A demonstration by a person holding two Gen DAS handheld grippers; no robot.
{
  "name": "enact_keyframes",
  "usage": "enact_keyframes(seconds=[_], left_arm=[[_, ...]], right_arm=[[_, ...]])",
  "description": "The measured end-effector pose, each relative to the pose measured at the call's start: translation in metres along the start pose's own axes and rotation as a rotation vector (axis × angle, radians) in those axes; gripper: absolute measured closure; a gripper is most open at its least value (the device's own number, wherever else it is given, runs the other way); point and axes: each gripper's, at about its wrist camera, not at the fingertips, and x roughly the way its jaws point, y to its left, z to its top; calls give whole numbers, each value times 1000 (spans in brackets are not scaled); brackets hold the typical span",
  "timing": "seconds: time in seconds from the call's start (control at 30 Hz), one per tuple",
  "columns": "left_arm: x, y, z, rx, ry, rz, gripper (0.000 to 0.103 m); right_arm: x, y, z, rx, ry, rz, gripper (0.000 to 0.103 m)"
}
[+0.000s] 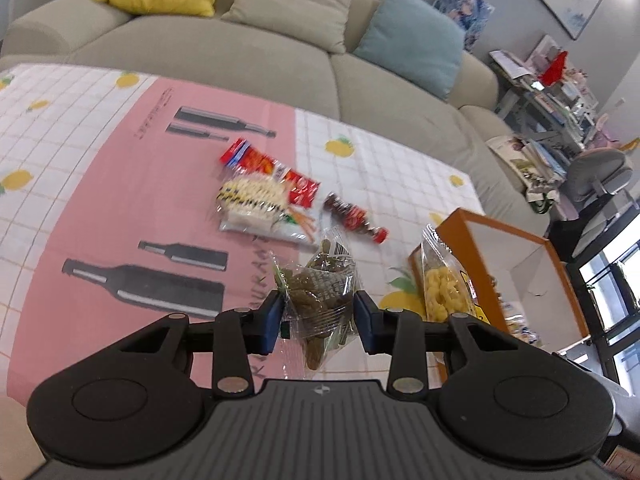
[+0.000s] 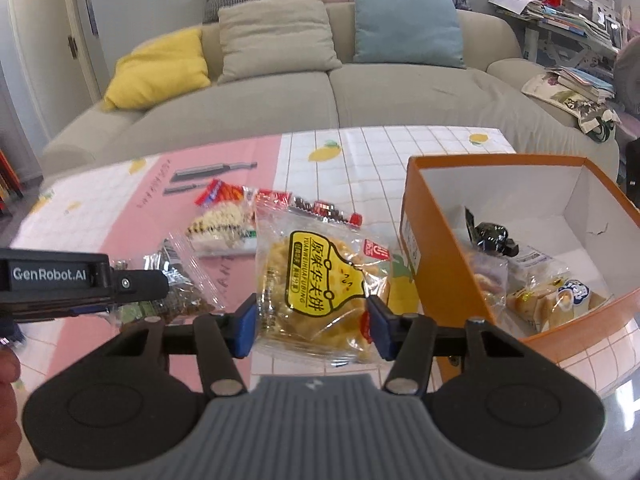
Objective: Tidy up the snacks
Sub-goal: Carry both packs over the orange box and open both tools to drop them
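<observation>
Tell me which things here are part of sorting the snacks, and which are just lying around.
Job: green snack packet in left gripper; yellow waffle packet in right gripper; snack pile; orange box.
Lying about: sofa, yellow cushion, book stack.

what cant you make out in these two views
- Left wrist view: the orange cardboard box interior is hidden by its near wall and the clear waffle packet.
- Right wrist view: the box's lower contents are blurred; its right corner is cut off by the edge.
- Both views: the red wrappers have print too blurred to read.
</observation>
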Motion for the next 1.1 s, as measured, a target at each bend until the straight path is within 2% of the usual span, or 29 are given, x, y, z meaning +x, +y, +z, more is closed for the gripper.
enact_keyframes(seconds=[0.23, 0.5, 0.87, 1.1], left_arm=[[-15, -35, 6, 58, -33, -65, 61], [-10, -81, 15, 106, -19, -160, 62], [39, -157, 21, 192, 60, -266, 63], [86, -201, 25, 258, 122, -292, 64]], right_arm=[[-29, -22, 17, 31, -69, 27, 50], [-53, -57, 36, -5, -110, 22, 51], [-50, -133, 62, 35, -55, -40, 53], [-32, -175, 66, 47, 6, -98, 54]])
